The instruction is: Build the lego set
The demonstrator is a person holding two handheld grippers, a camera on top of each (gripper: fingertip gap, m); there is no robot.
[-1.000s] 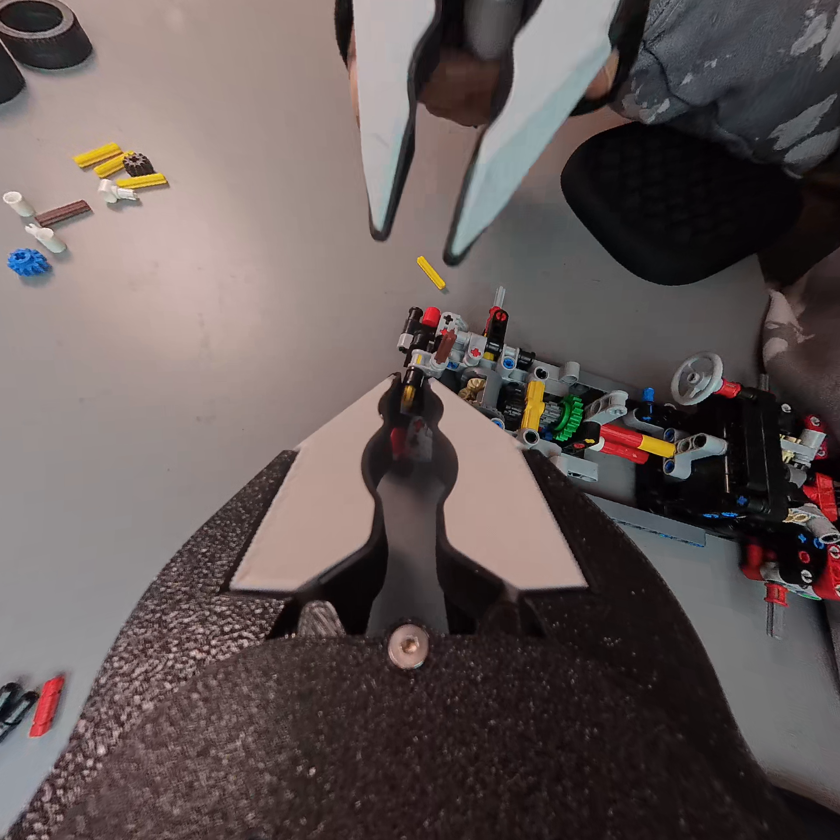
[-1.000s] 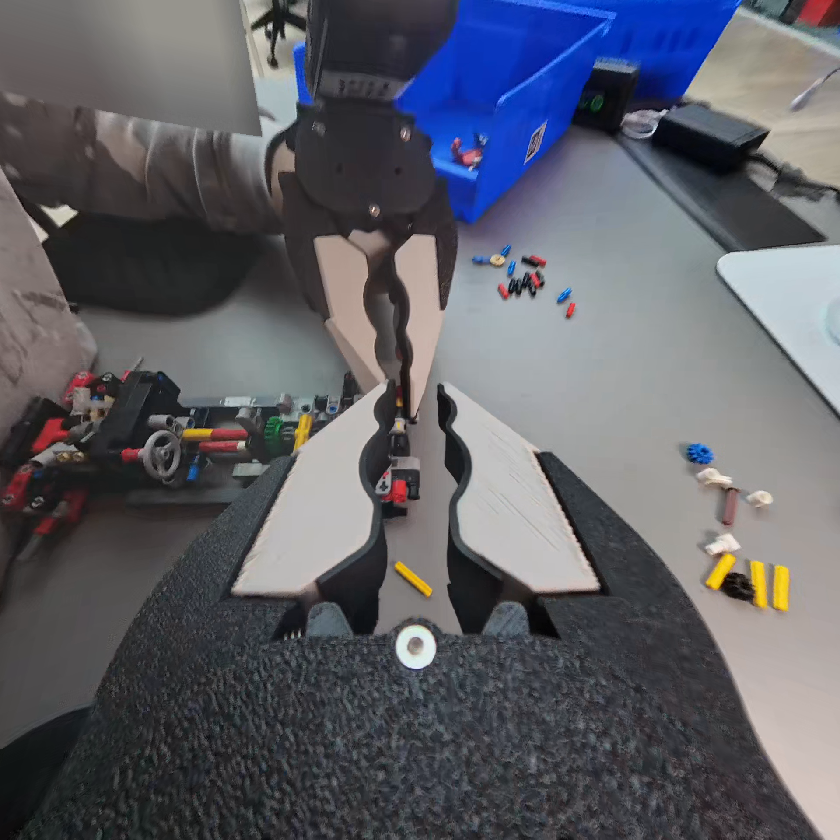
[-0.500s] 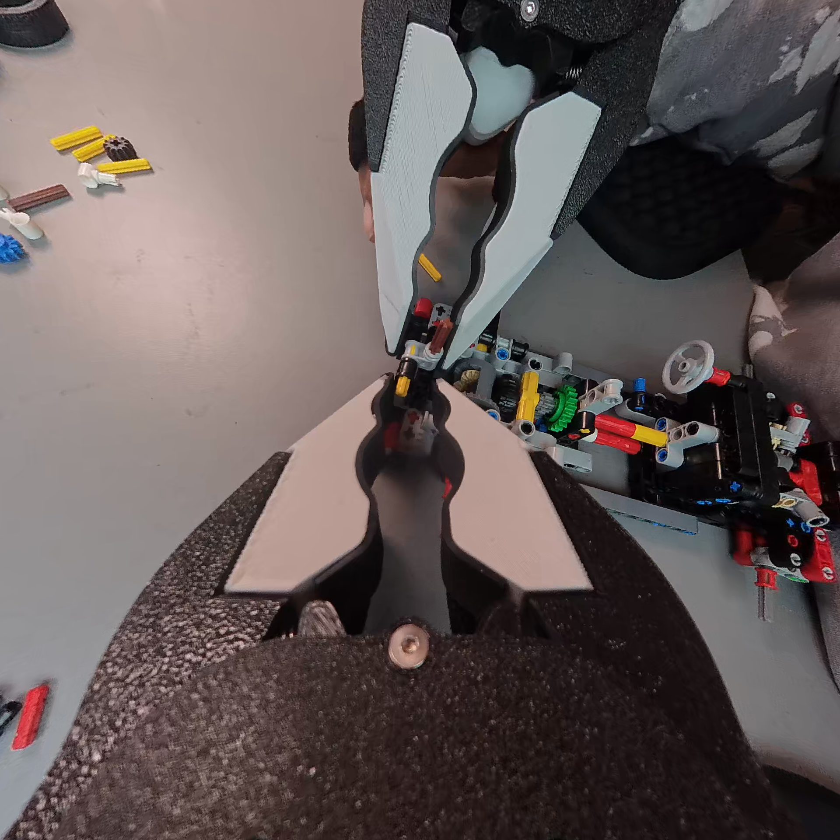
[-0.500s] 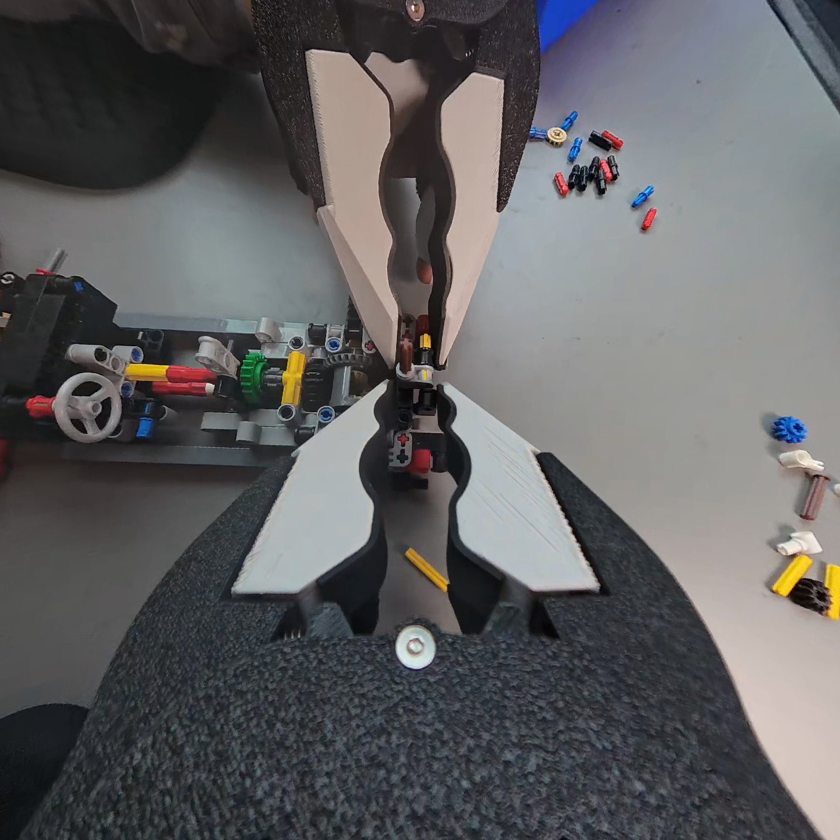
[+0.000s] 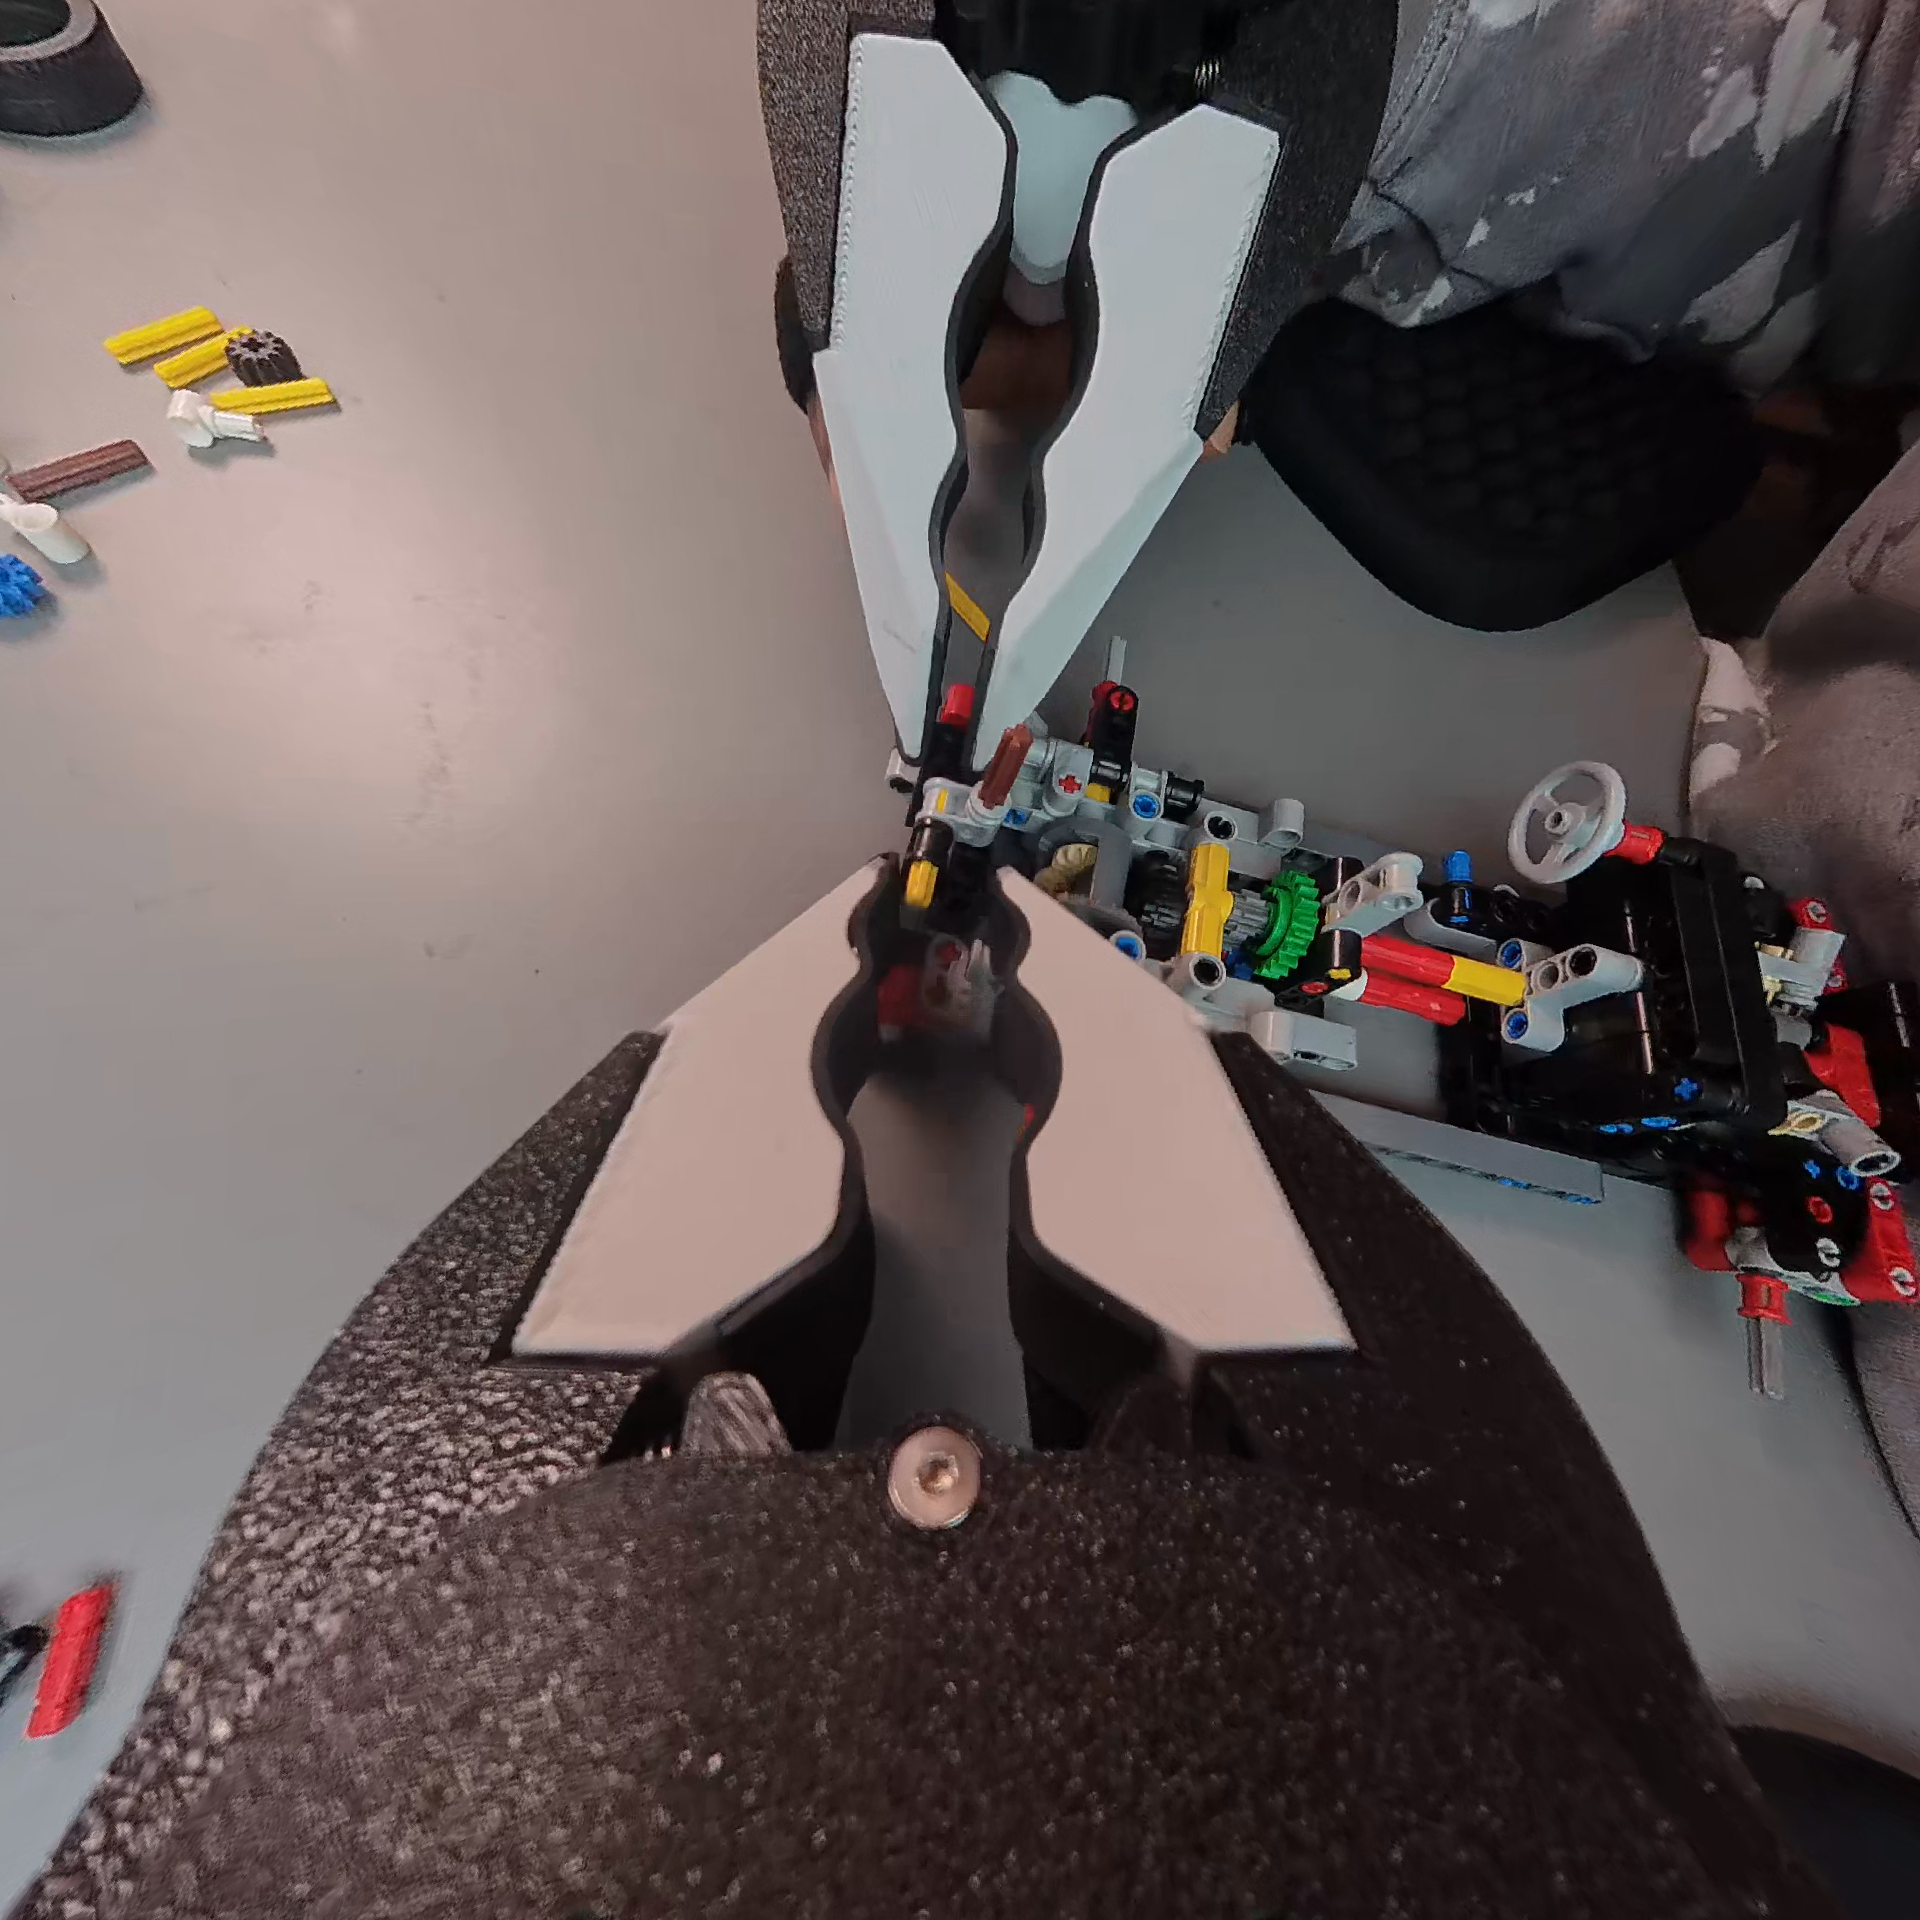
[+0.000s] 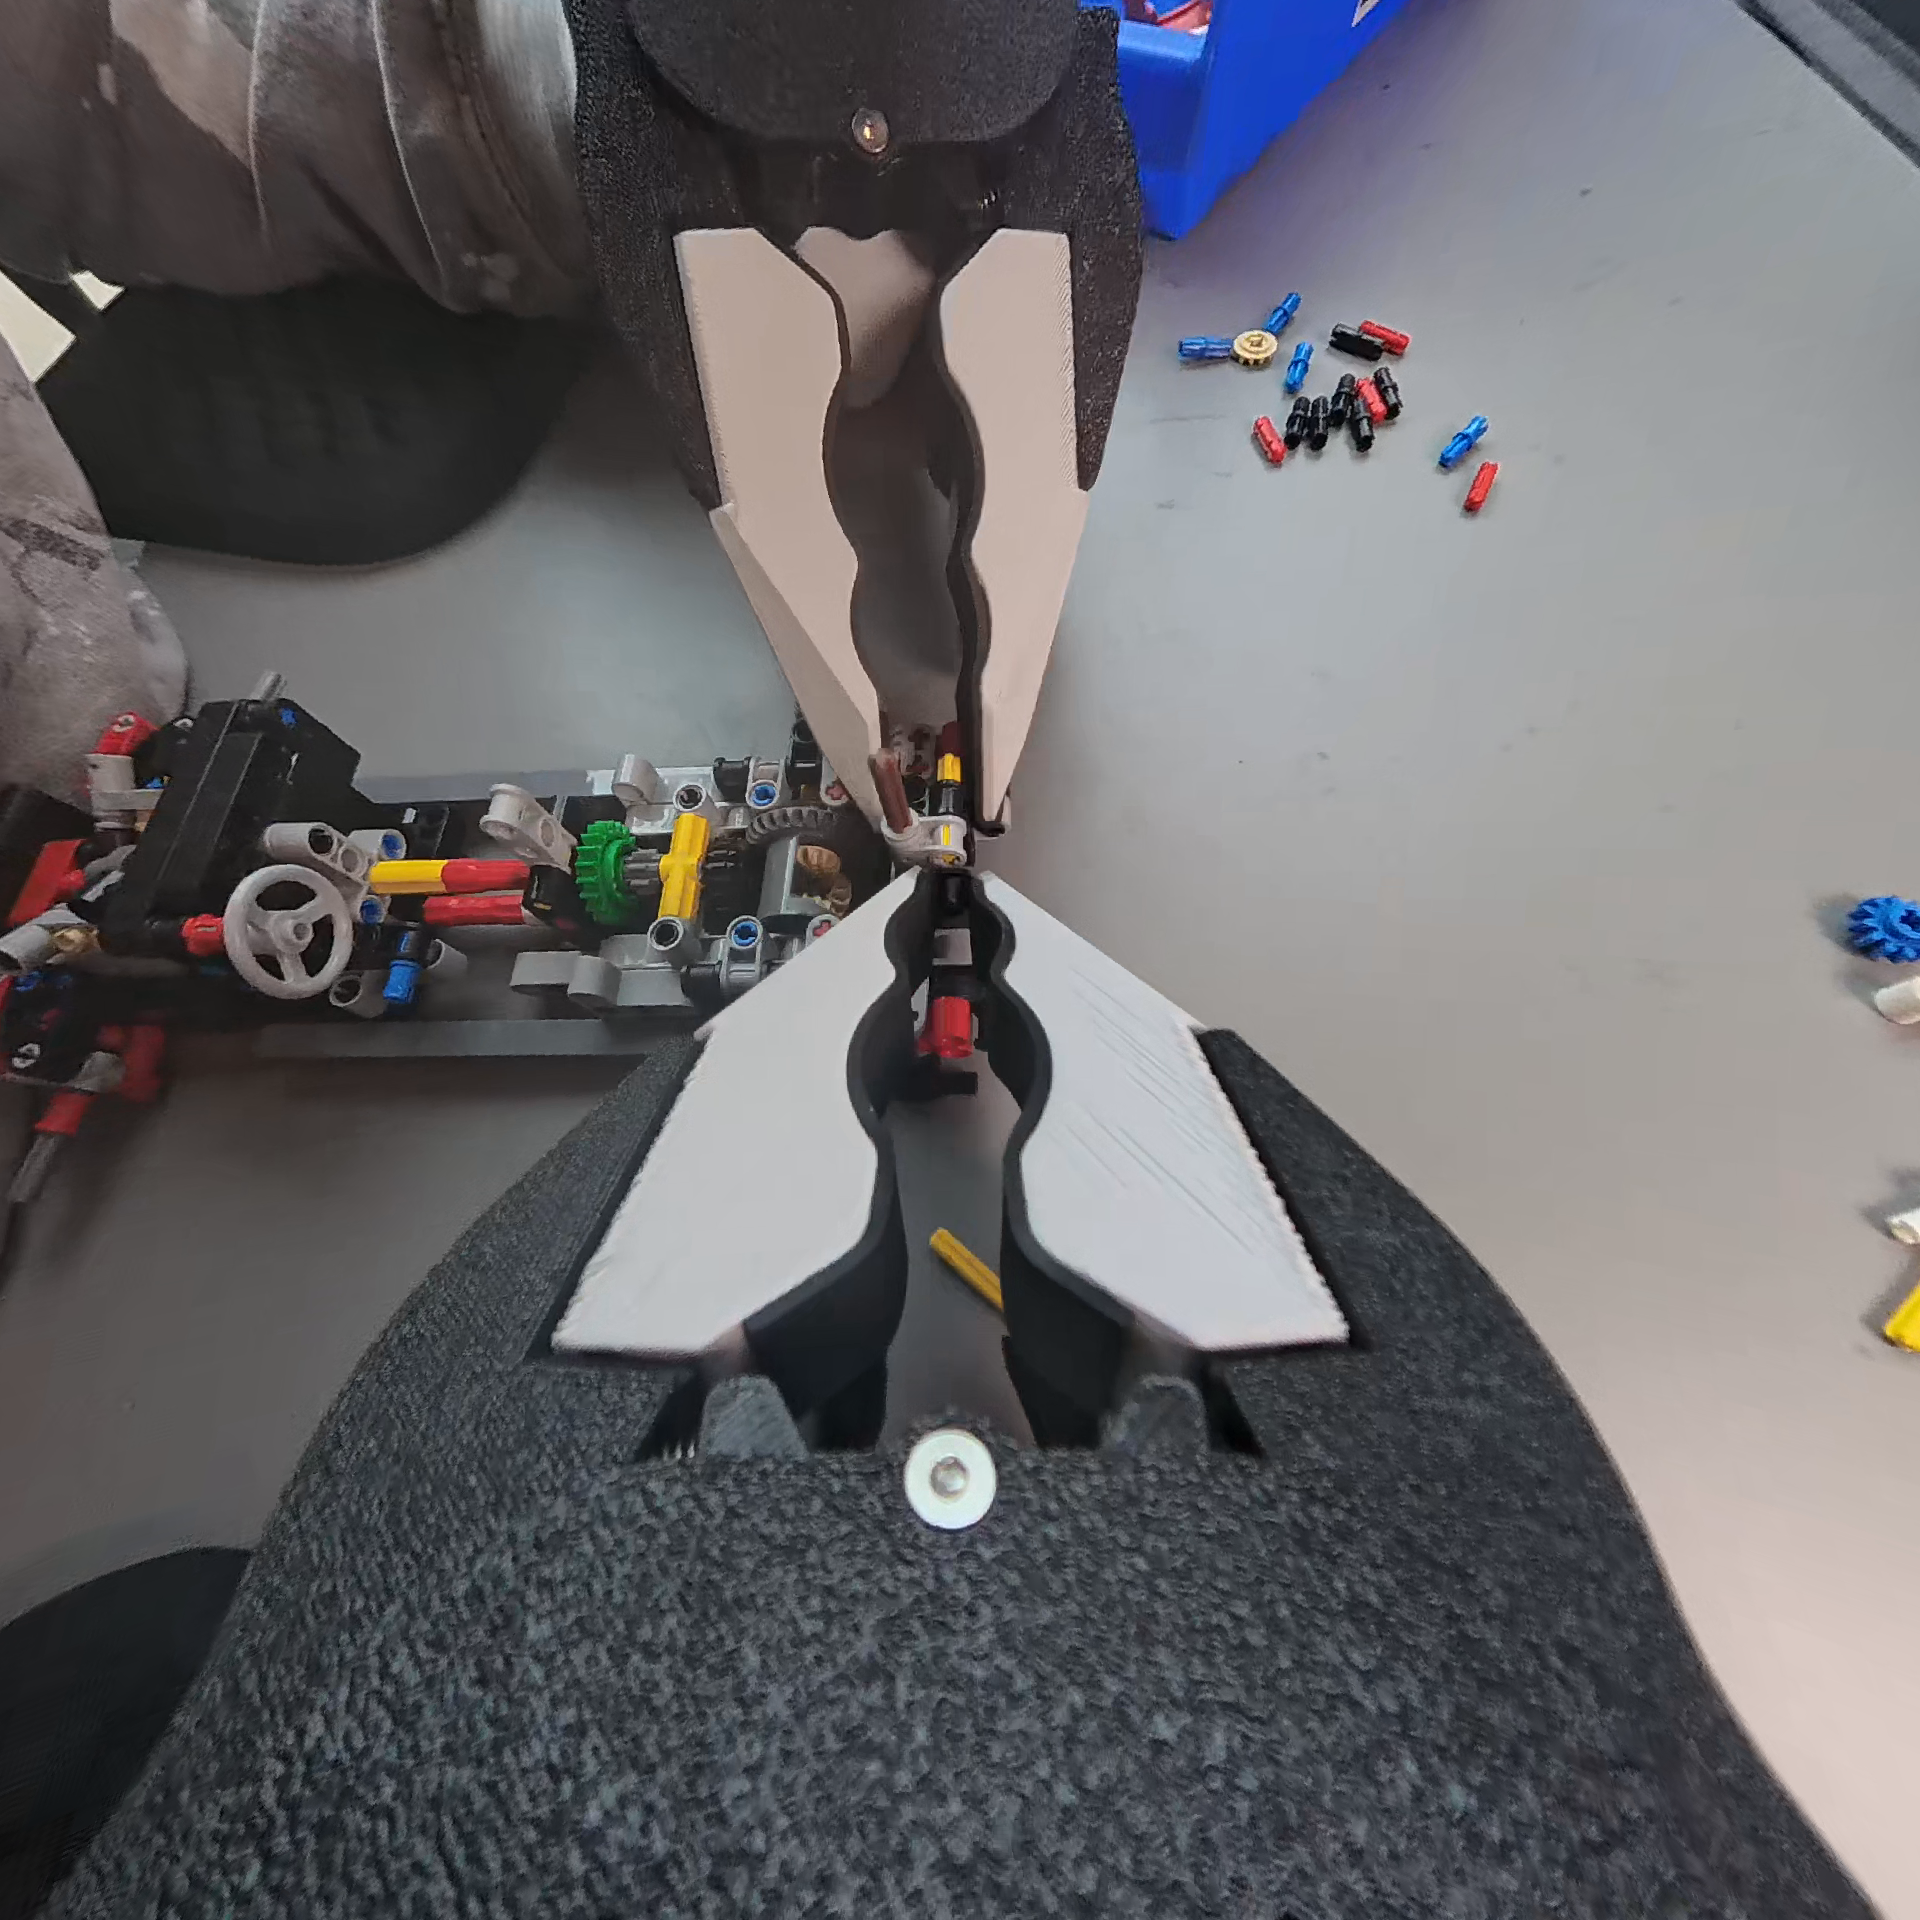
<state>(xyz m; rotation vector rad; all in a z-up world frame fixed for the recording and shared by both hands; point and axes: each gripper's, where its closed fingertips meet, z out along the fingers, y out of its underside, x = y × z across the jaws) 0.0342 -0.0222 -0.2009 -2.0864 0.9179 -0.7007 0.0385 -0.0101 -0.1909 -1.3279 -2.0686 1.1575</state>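
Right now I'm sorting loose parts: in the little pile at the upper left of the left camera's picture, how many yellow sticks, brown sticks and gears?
Yellow sticks: 3
Brown sticks: 1
Gears: 2
Total: 6

The worktop point(image 6: 1455, 727) is plain grey. The lego chassis point(image 6: 416, 894) is mostly black and grey, with a green gear point(image 6: 608, 873), a yellow connector point(image 6: 681, 868), red-and-yellow axles point(image 6: 447, 878) and a pale grey steering wheel point(image 6: 289, 930). The bin point(image 6: 1226, 114) is blue.
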